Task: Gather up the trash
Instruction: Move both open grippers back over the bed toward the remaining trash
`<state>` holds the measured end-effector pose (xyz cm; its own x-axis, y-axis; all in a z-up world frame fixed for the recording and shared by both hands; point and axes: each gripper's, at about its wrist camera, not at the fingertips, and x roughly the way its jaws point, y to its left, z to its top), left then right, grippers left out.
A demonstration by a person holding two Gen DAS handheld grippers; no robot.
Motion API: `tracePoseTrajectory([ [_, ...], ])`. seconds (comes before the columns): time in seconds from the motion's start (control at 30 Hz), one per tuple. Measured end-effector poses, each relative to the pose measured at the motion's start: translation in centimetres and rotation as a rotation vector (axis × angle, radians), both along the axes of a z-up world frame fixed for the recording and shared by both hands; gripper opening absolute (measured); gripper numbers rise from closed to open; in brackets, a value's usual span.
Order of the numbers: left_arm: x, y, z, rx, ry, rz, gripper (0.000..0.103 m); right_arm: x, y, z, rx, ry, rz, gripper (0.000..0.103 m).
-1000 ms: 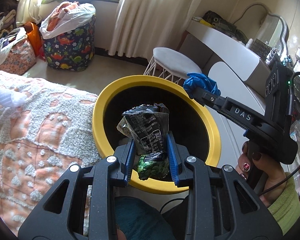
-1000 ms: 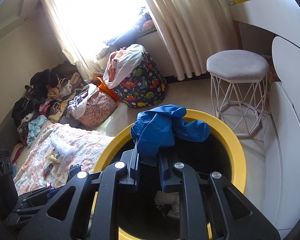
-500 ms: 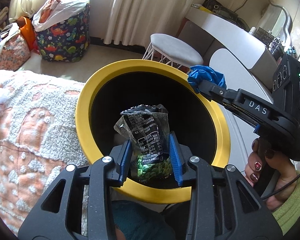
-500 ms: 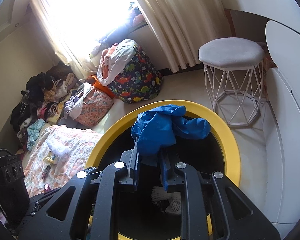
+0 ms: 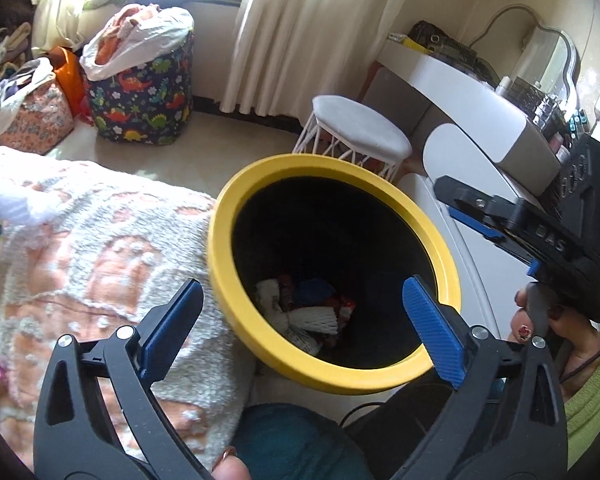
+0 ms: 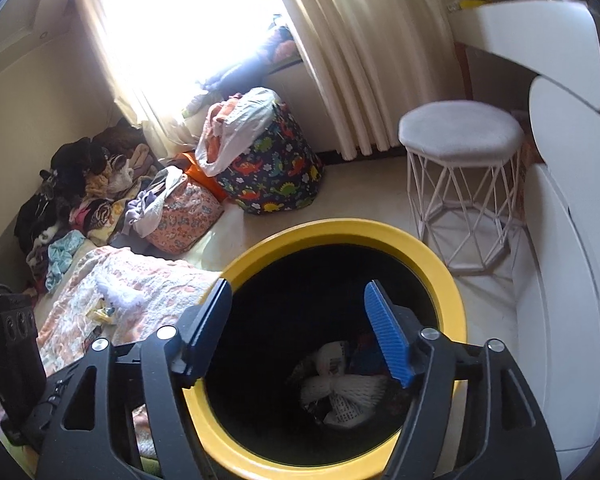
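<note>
A round bin with a yellow rim (image 5: 440, 236) and a black inside stands beside the bed; it also shows in the right wrist view (image 6: 452, 292). Trash lies at its bottom: white foam net (image 5: 316, 318), a blue piece (image 5: 314, 288) and wrappers, also seen in the right wrist view (image 6: 340, 388). My left gripper (image 5: 302, 320) is open and empty above the bin's near rim. My right gripper (image 6: 298, 332) is open and empty over the bin's mouth; it shows in the left wrist view (image 5: 472, 216) at the bin's right.
A fluffy orange and white blanket (image 5: 80, 248) covers the bed left of the bin. A white wire stool (image 5: 360, 136) stands behind the bin. A dinosaur-print basket (image 5: 140, 80) and bags of clothes (image 6: 172, 208) sit near the curtains. A white dresser (image 5: 480, 120) is at the right.
Both grippers have opened. The snack wrapper has left the left jaws and the blue piece has left the right jaws; a blue piece now lies in the bin.
</note>
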<state>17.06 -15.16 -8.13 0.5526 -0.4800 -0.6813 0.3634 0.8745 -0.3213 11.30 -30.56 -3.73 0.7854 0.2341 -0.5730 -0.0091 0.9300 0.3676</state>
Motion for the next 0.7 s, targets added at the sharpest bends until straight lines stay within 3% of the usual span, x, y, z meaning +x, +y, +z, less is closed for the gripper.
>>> tracePoseTrajectory([
  [0.13,-0.5,1.9,1.3,0.004,-0.043,0.034,0.092,-0.9,1.9,2.0,-0.038,-0.056,0.051,0.076],
  [0.33,-0.9,5.9,3.2,0.021,-0.105,0.1,0.092,-1.3,4.8,3.5,-0.072,-0.104,0.114,0.076],
  [0.7,-1.3,12.0,5.0,0.016,-0.139,0.234,0.092,-0.2,10.4,4.9,-0.092,-0.144,0.215,0.077],
])
